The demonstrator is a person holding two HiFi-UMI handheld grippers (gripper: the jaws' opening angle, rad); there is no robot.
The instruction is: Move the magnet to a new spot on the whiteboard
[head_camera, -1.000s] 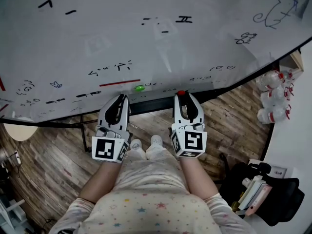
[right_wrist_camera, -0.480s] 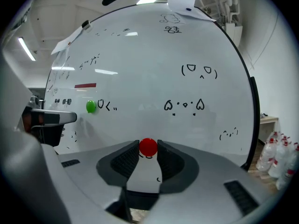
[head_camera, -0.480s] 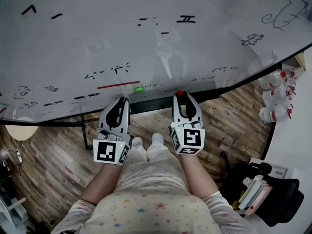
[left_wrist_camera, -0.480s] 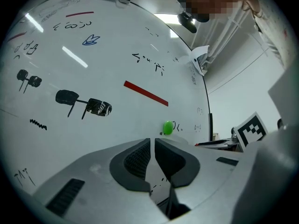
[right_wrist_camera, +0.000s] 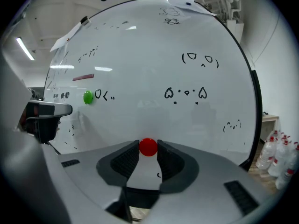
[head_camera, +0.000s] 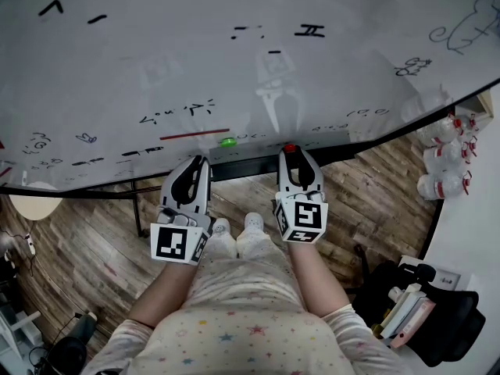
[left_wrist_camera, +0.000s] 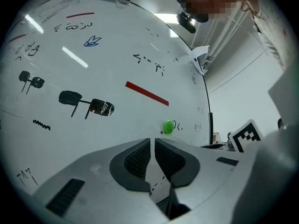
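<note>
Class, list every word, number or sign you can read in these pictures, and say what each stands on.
"II": black mark on the whiteboard.
Other whiteboard marks: doodles and little faces, no readable words.
Marker cubes: square patterns only, no letters.
Bottles: labels too small to read.

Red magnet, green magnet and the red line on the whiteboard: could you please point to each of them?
red magnet (right_wrist_camera: 148,146): right gripper view, centre of its round face.
green magnet (left_wrist_camera: 168,127): left gripper view, middle of its face.
red line (left_wrist_camera: 146,93): left gripper view, midpoint of the stroke.
</note>
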